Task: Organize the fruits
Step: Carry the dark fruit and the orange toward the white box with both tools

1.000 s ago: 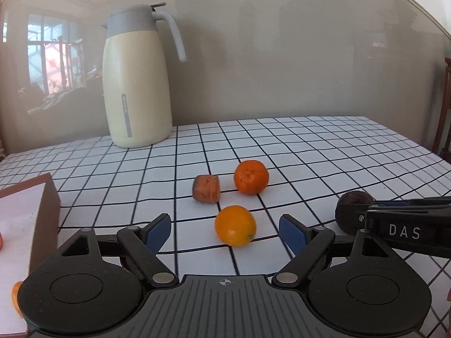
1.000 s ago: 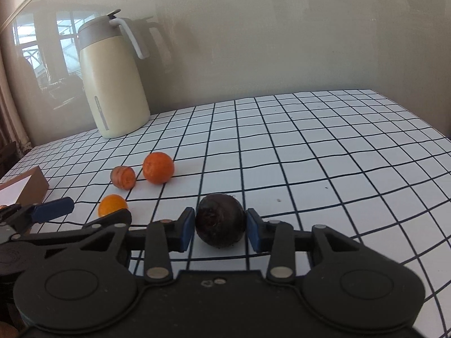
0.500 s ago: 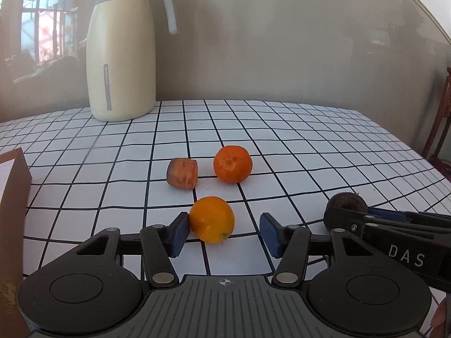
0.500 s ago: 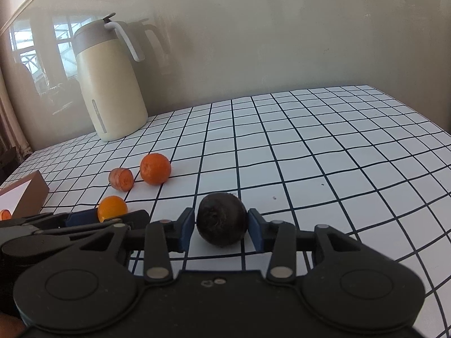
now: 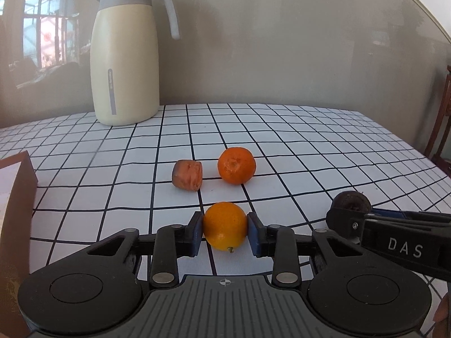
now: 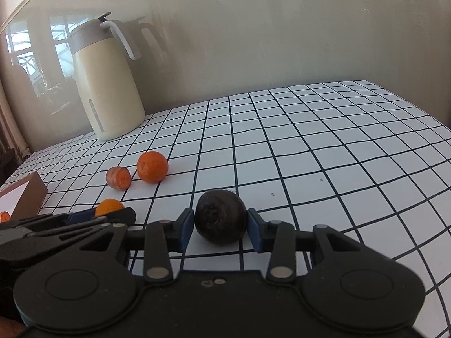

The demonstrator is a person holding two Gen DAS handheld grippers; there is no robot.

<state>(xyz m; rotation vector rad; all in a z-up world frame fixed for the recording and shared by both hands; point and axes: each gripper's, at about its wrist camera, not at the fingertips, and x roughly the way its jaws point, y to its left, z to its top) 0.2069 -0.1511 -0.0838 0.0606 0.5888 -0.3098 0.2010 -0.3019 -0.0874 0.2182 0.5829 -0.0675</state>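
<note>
On the grid table [image 5: 310,140], two oranges [image 5: 225,225], one dark fruit [image 6: 220,219].

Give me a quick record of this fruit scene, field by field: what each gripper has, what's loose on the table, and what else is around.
left gripper: shut on yellow-orange fruit
right gripper: shut on dark round fruit
loose on table: orange tangerine, cut reddish piece, side by side
surface: grid-pattern tablecloth
at the back: cream thermos jug, upright by the wall
left edge: brown box, contents mostly out of view
</note>
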